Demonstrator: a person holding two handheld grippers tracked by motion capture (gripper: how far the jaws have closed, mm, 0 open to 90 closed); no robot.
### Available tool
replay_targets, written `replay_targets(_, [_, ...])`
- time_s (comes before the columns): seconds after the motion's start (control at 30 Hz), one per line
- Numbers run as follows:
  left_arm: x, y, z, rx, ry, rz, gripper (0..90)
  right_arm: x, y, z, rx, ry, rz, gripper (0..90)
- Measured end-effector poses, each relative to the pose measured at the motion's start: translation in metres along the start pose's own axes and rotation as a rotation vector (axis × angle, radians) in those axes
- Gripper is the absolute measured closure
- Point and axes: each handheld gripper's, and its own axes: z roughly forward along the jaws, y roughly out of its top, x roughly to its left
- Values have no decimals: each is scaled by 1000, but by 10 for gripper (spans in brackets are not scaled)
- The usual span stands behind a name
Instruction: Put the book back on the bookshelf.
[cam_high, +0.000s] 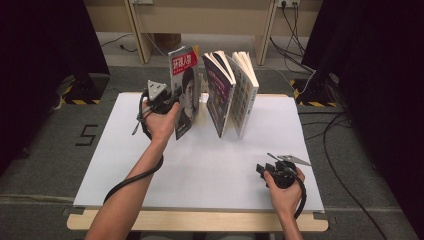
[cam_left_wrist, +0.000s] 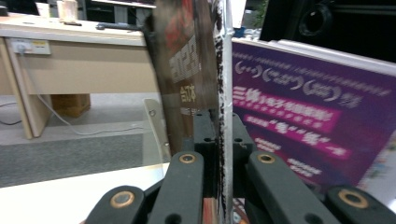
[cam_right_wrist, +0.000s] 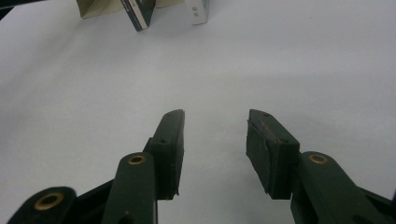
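**Left tongs clamp an upright magazine; right tongs rest open near the front edge**

Nearest, at the right front of the white-topped counter (cam_high: 200, 170), the right tongs (cam_high: 265, 169) sit low in the person's hand, jaws spread apart with bare white surface between them and nothing gripped. A broad stretch of open counter lies around them, running left to the front-left corner and far toward the books.

Farther back and left of centre, the left tongs (cam_left_wrist: 223, 135) are closed tight on the thin magazine with a red masthead and a portrait cover (cam_high: 184, 90). The magazine stands upright on its bottom edge, long axis vertical, cover turned toward the near left, its edge pinched between the pads.

Just right of it, slightly apart, stands a thicker book with a purple cover (cam_high: 218, 92), fanned open and upright, with a white-covered book (cam_high: 245, 95) leaning against its right side. Both stand near the counter's far edge. Open counter remains right of the books, out to the right edge.
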Motion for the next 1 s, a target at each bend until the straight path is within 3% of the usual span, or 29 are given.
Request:
replay_targets(0.1, [3,-7,2,-19,15,-7,861,2,0,-1,10,-8,-25,590])
replay_targets(0.27, [6,-13,-2,-27,18,17,858,1,-1,0,16,-1,-22,590])
replay_targets(0.4, [8,-18,-7,-11,4,18,851,2,-1,-2,11,-1,-23,589])
replay_targets(0.63, [5,-43,-17,46,-1,45,816,2,-1,-4,10,8,-13,589])
replay_targets(0.83, [9,-53,-18,67,-9,6,797,1,-4,-2,23,8,-9,588])
replay_targets(1.0, [14,-46,-15,70,-15,-38,796,2,-4,-1,29,11,-12,587])
